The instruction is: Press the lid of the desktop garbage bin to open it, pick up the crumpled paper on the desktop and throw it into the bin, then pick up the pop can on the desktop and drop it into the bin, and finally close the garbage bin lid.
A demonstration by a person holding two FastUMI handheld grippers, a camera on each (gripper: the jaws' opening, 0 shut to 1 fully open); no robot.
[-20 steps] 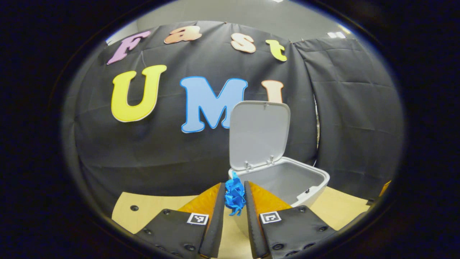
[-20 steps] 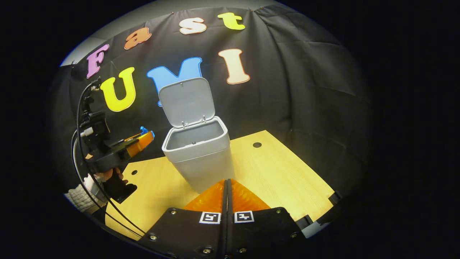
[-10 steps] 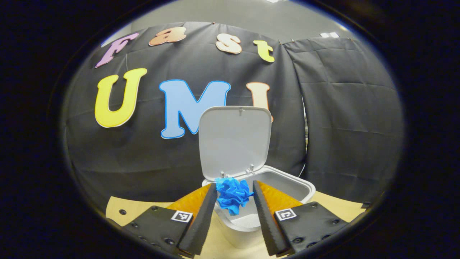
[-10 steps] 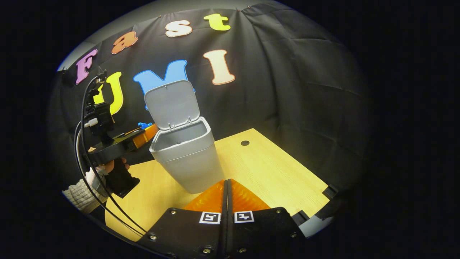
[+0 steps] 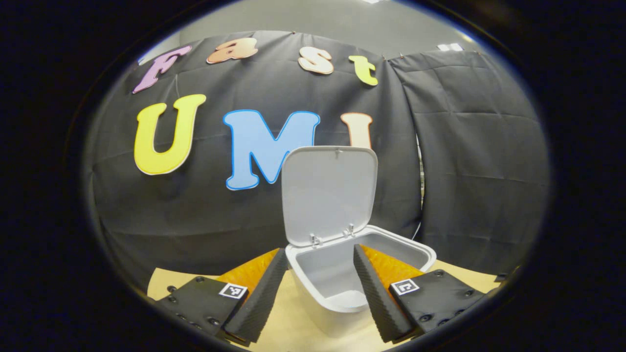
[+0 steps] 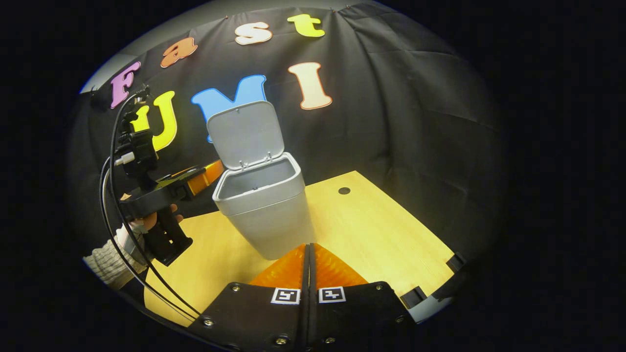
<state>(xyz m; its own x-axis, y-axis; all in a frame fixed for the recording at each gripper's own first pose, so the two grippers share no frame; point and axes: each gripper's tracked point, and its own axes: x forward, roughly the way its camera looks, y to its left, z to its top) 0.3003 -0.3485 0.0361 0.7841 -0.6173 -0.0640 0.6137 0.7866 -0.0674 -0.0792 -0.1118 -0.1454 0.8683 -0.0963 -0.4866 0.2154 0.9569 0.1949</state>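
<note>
The grey bin [image 5: 342, 298] stands on the wooden table with its lid [image 5: 328, 193] tipped up and back. My left gripper [image 5: 318, 252] hangs open just over the bin's near rim, and nothing is between its fingers. From the right gripper view the bin [image 6: 266, 215] is at centre left with its lid [image 6: 246, 134] upright. There the left gripper [image 6: 215, 171] reaches the bin's left rim, held by a hand [image 6: 146, 222]. My right gripper [image 6: 308, 247] is shut and empty, low over the table in front of the bin.
The wooden table [image 6: 386, 234] stretches to the right of the bin, with a small dark hole [image 6: 344, 190] near its far edge. The black cloth wall stands close behind the bin. Cables [image 6: 110, 195] trail from the left gripper.
The left gripper opened wider over the bin, and the blue crumpled paper it held is gone from between its fingers. The right gripper stayed shut and barely shifted.
</note>
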